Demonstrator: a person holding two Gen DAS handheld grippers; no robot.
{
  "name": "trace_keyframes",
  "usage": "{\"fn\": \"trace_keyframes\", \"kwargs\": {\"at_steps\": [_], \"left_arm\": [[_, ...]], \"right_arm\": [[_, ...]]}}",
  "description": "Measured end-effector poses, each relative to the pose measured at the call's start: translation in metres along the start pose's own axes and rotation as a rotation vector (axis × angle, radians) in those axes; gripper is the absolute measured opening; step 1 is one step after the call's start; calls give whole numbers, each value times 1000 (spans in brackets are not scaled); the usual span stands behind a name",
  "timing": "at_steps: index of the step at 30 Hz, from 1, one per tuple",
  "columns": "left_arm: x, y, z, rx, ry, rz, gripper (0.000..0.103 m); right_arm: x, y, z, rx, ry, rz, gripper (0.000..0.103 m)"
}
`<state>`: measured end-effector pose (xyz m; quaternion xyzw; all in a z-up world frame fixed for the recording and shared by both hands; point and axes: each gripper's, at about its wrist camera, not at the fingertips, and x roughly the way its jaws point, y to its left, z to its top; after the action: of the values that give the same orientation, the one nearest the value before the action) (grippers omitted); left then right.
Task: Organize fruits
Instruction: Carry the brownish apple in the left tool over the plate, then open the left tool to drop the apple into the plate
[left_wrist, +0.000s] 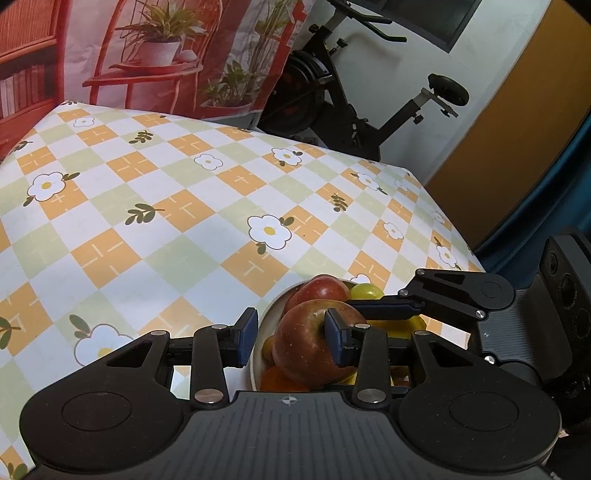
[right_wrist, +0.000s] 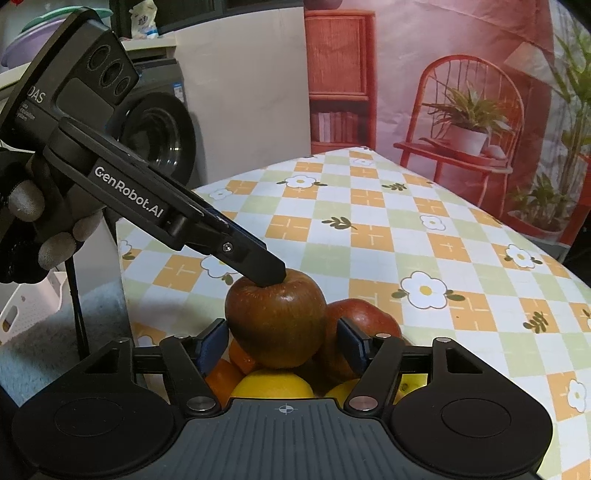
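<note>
A large red apple lies on top of a pile of fruit in a pale bowl at the near table edge. My right gripper is open, and the apple sits between its blue pads; the left pad is at the apple's skin, the right pad stands off it. My left gripper is open too. Its right fingertip rests in the apple's stem hollow, its left pad hangs outside the bowl rim. A second red apple, a green fruit, oranges and yellow fruits lie underneath.
The checkered flower tablecloth stretches away beyond the bowl. An exercise bike stands past the far table edge. A washing machine and a white basket are off the table's left side. A gloved hand holds the left gripper.
</note>
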<state>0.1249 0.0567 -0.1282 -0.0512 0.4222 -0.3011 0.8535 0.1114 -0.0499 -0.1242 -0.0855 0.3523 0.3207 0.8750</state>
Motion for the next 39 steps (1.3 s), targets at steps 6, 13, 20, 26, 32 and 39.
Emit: {"fn": "trace_keyframes", "kwargs": {"at_steps": [6,13,20,26,32,39], "left_arm": [[4,-2,3,10,4,15,42],[9,-1,4,27,2,50,44],[8,-1,6,27,-3,62,44],[5,-3,6,32,-20,76,47],[0,-3,6,19,-52,95,57],[-24,-22,5,33,-165,150,72]], "right_arm": [[-9,0,1,-10,-22,-36,66],[-15,-1,0,-17,-34,-74,66],[-20,-3,-2,-11,-42,-94,67],[-28,-9,-3,16,-61,-138,71],[-44,-21,-12,88,-108,-199,84],[-74,-34,-27,192,-206,-299,102]]}}
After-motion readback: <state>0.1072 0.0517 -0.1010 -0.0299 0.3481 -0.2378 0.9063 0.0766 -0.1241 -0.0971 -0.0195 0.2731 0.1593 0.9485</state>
